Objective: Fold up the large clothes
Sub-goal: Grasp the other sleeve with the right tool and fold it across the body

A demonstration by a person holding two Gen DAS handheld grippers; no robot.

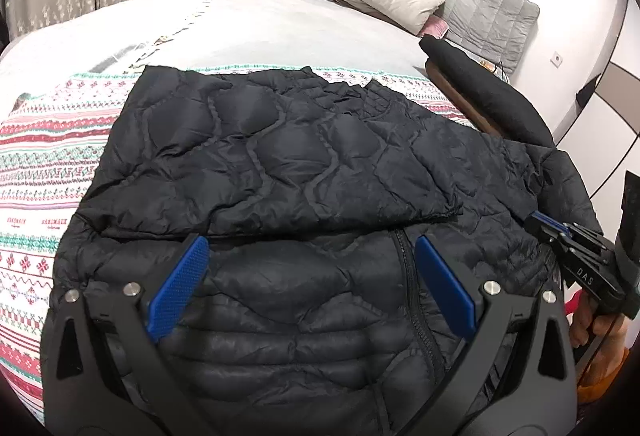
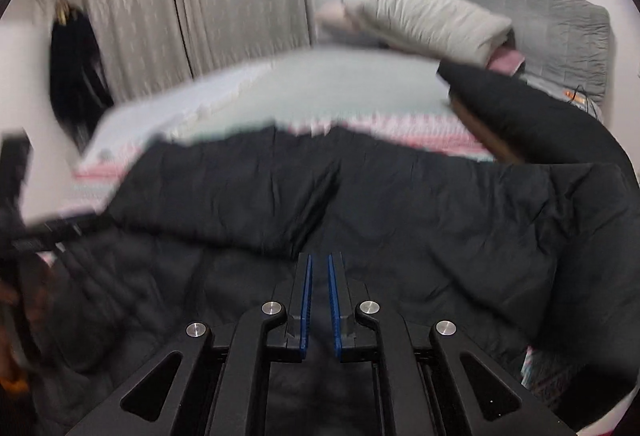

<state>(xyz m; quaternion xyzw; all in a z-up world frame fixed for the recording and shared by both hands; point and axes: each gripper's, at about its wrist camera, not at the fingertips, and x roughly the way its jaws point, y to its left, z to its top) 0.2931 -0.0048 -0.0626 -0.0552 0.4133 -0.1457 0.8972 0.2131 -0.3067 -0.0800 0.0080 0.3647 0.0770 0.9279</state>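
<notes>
Two views. L wrist: left gripper (image 1: 312, 260) spread wide, empty, over black quilted jacket (image 1: 280, 163) on bed (image 1: 48, 155). R wrist, blurred: right gripper (image 2: 319, 264) pressed together, empty, above jacket. Prob. light, soft, slippery; grab at hem/seams.

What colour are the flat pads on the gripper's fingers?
Blue, on the black hand-held gripper's finger pads; clearest in the left wrist view.
</notes>
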